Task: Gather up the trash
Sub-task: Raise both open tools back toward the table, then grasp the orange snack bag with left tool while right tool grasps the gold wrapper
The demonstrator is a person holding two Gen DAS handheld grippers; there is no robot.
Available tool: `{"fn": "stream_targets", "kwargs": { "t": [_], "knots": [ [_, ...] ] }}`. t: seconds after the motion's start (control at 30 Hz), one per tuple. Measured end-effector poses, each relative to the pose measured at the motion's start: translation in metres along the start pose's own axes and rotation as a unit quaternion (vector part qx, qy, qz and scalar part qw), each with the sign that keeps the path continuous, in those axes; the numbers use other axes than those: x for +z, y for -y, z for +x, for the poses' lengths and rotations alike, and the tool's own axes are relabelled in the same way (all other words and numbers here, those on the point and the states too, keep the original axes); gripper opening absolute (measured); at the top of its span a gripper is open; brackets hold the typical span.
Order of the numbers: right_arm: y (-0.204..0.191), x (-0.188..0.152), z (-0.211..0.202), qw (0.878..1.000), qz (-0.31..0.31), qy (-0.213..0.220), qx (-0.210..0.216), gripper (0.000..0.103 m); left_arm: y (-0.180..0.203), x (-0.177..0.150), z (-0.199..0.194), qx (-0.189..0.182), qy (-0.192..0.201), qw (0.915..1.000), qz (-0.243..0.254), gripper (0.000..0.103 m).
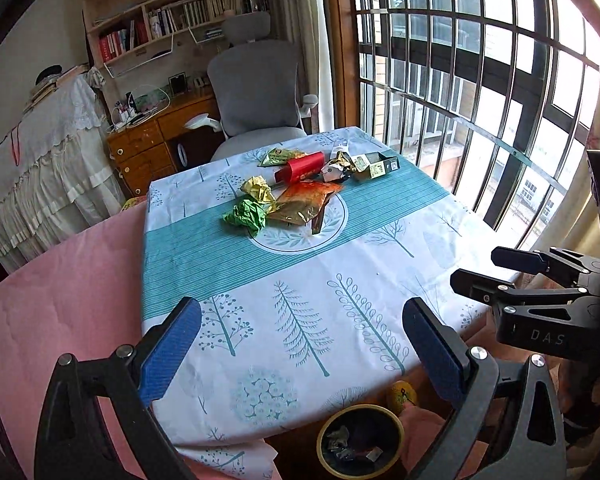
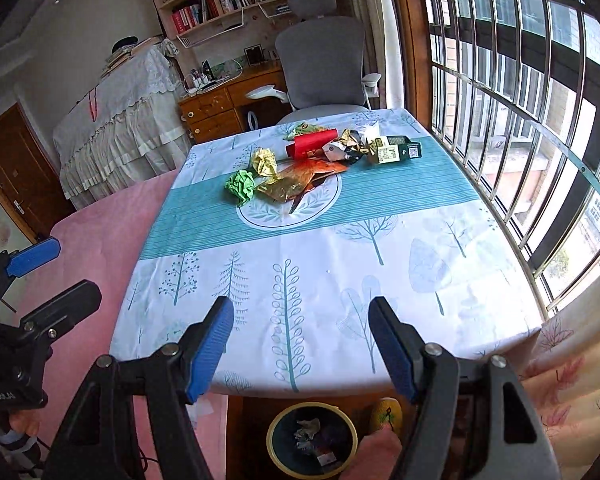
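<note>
Trash lies in a heap at the middle and far part of the table (image 1: 300,280) (image 2: 300,264): a crumpled green paper (image 1: 246,216) (image 2: 241,186), a crumpled yellow paper (image 1: 258,188) (image 2: 265,162), an orange foil pouch (image 1: 304,204) (image 2: 300,180), a red box (image 1: 300,166) (image 2: 312,142), a silver-black wrapper (image 1: 336,170) (image 2: 342,148) and a green carton (image 1: 374,165) (image 2: 396,152). My left gripper (image 1: 300,320) stands open over the near table edge, empty. My right gripper (image 2: 302,320) is open too, empty, well short of the heap. A yellow-rimmed bin (image 1: 360,440) (image 2: 312,438) with some scraps sits on the floor below the near edge.
A pink bedspread (image 1: 60,300) (image 2: 100,220) borders the table on the left. A barred window (image 1: 480,80) (image 2: 520,100) runs along the right. A grey office chair (image 1: 256,96) (image 2: 320,64) and wooden desk stand beyond the far edge. A yellow slipper (image 2: 386,414) lies by the bin.
</note>
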State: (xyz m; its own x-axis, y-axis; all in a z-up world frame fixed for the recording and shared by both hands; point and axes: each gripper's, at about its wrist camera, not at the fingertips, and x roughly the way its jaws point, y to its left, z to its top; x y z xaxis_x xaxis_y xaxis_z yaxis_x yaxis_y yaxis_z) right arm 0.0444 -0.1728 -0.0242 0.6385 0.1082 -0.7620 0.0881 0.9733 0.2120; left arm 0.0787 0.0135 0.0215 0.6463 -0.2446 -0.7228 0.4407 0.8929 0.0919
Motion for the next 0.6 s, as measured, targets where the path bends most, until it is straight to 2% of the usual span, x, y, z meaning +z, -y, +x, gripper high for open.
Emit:
{"fn": "stream_targets", "kwargs": {
  "t": [0.1, 0.2, 0.27, 0.4, 0.6],
  "knots": [
    [0.021, 0.034, 0.033, 1.000, -0.010, 0.001, 0.015, 0.070, 0.008, 0.028, 0.050, 0.017, -0.020, 0.9997, -0.002, 0.100],
    [0.042, 0.070, 0.069, 0.999, -0.023, -0.014, 0.017, 0.070, 0.017, 0.056, 0.108, 0.031, -0.063, 0.9975, -0.015, 0.100],
    [0.057, 0.092, 0.089, 0.999, -0.029, -0.024, 0.034, 0.070, 0.024, 0.074, 0.147, 0.036, -0.091, 0.9950, -0.020, 0.100],
    [0.081, 0.129, 0.129, 0.996, -0.072, -0.035, 0.042, 0.070, 0.041, 0.106, 0.220, 0.056, -0.122, 0.9908, -0.012, 0.100],
    [0.101, 0.173, 0.186, 0.991, -0.111, -0.050, 0.057, 0.070, 0.044, 0.130, 0.314, 0.090, -0.175, 0.9804, 0.000, 0.100]
  ]
}}
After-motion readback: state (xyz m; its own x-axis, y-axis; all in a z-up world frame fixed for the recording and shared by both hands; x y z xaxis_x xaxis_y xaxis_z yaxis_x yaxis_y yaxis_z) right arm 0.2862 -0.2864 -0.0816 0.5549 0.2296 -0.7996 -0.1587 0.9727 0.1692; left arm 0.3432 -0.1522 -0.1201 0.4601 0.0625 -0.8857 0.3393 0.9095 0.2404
